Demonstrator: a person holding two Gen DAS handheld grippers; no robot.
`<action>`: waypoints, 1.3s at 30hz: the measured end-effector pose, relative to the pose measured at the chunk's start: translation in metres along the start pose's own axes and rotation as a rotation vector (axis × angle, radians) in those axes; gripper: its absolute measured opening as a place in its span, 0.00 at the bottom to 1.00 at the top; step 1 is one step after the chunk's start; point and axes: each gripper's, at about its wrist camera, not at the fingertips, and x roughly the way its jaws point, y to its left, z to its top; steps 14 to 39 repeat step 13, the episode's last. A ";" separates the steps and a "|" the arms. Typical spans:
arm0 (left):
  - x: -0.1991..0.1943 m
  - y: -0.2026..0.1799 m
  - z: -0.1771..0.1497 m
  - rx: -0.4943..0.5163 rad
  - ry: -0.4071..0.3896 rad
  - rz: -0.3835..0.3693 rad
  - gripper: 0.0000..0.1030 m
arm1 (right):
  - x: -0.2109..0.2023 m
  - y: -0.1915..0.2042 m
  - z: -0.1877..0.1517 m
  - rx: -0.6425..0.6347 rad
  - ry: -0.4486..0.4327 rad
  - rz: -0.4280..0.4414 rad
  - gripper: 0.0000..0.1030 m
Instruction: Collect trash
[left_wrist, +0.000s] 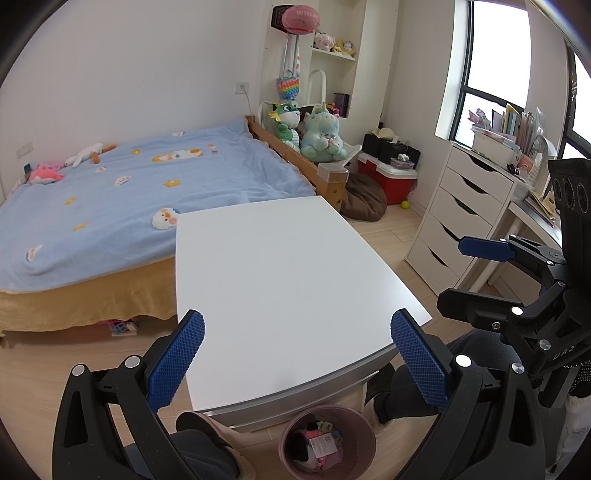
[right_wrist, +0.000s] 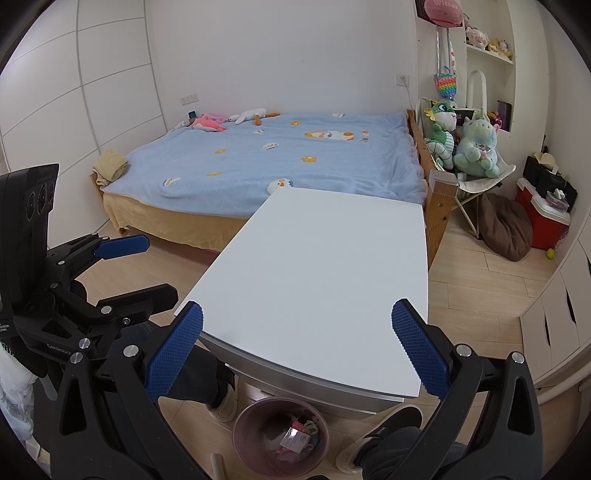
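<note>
Left wrist view looks down on a pink trash bin (left_wrist: 327, 441) standing on the wood floor just under the near edge of the white table (left_wrist: 288, 266). Inside the bin lie mixed scraps (left_wrist: 317, 445): a white tag with a small round mark whose print is too small to read, pink and dark bits, and pale curled pieces. The right wrist view shows the same bin (right_wrist: 280, 435) with the same tag face up. One bin is in sight, and the tabletop bears nothing.

Both tongs hover above the near end of the table. The left gripper (left_wrist: 297, 360) has its two blue textured pads spread wide with nothing between them. The right gripper (right_wrist: 297, 350) is spread just as wide and grips nothing; seen from the left camera it sits off to the right (left_wrist: 491, 258), with letters like "DAS" on its black frame. From the right camera the left gripper's frame reads roughly "Genrobot".

A person's two slippered feet flank the bin. Beyond the table stands a bed (left_wrist: 122, 192) with a blue blanket, and two big plush toys (left_wrist: 308, 129) sit beside it. A pink ball (left_wrist: 301, 18) on the shelf reads "Witsar". A white chest (left_wrist: 458, 214) shows five drawers.
</note>
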 end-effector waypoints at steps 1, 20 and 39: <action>0.000 0.000 0.000 0.000 0.000 -0.001 0.94 | 0.000 0.000 0.001 0.000 0.001 0.000 0.97; 0.004 -0.004 0.001 -0.003 0.015 0.015 0.94 | 0.002 0.001 -0.001 -0.003 0.002 0.001 0.97; 0.004 -0.004 0.001 -0.003 0.015 0.015 0.94 | 0.002 0.001 -0.001 -0.003 0.002 0.001 0.97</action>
